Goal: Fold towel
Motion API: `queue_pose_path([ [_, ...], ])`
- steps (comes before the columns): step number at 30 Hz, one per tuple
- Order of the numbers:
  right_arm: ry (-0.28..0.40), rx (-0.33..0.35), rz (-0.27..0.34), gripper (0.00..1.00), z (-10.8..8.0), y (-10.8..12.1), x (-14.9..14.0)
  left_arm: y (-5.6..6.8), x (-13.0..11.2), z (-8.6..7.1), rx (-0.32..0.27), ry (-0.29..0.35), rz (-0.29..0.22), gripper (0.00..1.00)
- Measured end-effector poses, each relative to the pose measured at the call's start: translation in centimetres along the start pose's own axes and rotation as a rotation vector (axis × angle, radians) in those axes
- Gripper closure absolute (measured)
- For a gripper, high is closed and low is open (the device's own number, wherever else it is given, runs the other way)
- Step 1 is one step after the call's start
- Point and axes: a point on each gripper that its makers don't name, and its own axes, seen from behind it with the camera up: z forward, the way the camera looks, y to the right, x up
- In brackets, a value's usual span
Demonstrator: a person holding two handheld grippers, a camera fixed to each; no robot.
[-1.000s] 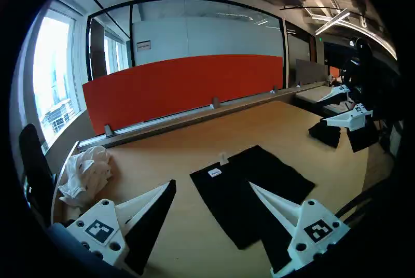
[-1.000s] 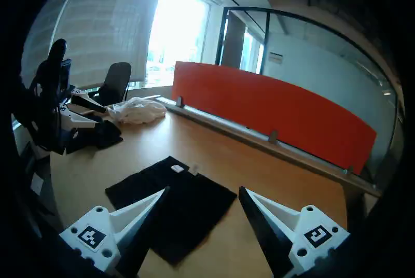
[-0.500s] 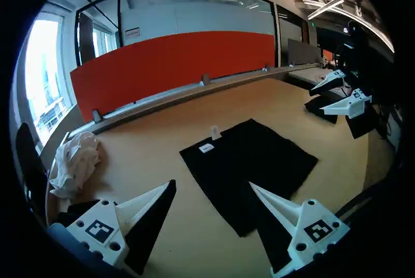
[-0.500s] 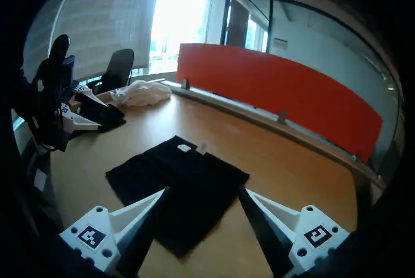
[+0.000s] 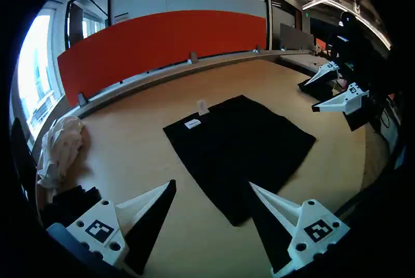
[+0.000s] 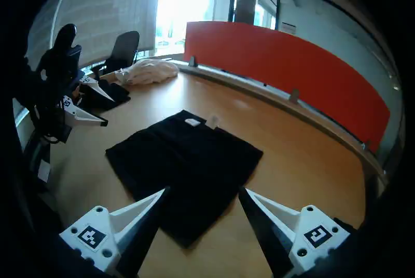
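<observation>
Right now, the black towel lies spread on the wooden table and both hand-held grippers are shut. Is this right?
No. The black towel lies spread on the wooden table, but the left hand-held gripper and the right hand-held gripper are open, as the left gripper view and right gripper view show.

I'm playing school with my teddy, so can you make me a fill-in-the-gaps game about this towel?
The towel is coloured ____. It lies spread out on a wooden ____. The jaws of the left gripper and the right gripper both stand ____.
Missing words: black, table, open.
</observation>
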Motion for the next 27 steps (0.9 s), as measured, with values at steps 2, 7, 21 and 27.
queue_pose_path([
  [2,-0.018,0.006,0.001,0.00,0.3,-0.2,-0.8,0.3,-0.6,0.4,-0.014,-0.015,0.000,0.07],
  [7,-0.072,0.027,-0.005,0.00,0.9,-1.1,-3.1,0.9,-2.0,1.1,-0.045,-0.051,0.004,0.07],
  [21,-0.179,0.076,-0.026,0.00,1.8,-2.3,-7.3,2.8,-5.1,2.8,-0.118,-0.136,0.044,0.07],
  [27,-0.221,0.092,-0.025,0.00,2.0,-2.3,-8.7,3.2,-6.2,3.3,-0.142,-0.169,0.065,0.07],
])
